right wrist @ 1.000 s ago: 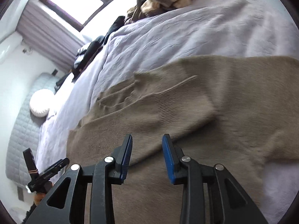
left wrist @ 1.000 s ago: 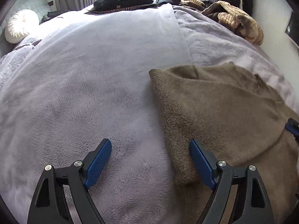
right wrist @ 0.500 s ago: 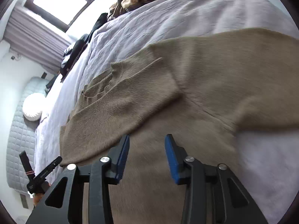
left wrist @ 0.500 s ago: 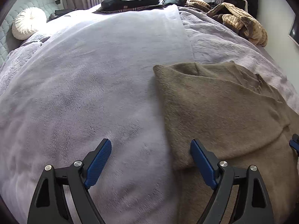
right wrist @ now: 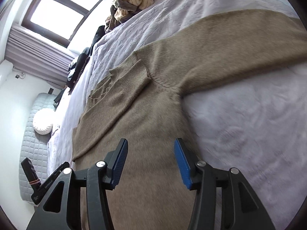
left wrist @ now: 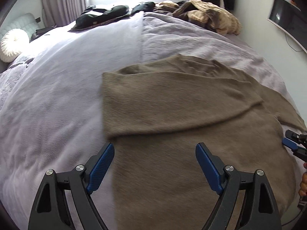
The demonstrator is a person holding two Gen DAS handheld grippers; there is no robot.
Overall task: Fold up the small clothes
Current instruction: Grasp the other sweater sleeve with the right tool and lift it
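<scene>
The left tongs [left wrist: 155,164] hung spread wide and empty over the sweater's [left wrist: 172,134] lower body, one pad past its left edge and above the blanket [left wrist: 57,95]. The right tongs [right wrist: 150,163] were empty too; their jaws had just been opening, with nothing between them, and they hovered over the sweater near its right side, below the armpit.

The sweater lay flat on the blanket, well short of the heap of clothes [left wrist: 211,17] at the far end of the bed. Its left sleeve [left wrist: 163,99] was already folded across the chest; its right sleeve [right wrist: 230,44] stretched out straight to the side, not yet folded.

It looked a soft, limp knit, light enough to lift by a pinch but likely to sag and stretch, and its fuzzy face would probably cling to the plush blanket rather than slide. I judged the best hold for the next fold to be the right sleeve near the cuff, with a second pinch at the shoulder seam [right wrist: 163,84] to keep the fold line straight.
</scene>
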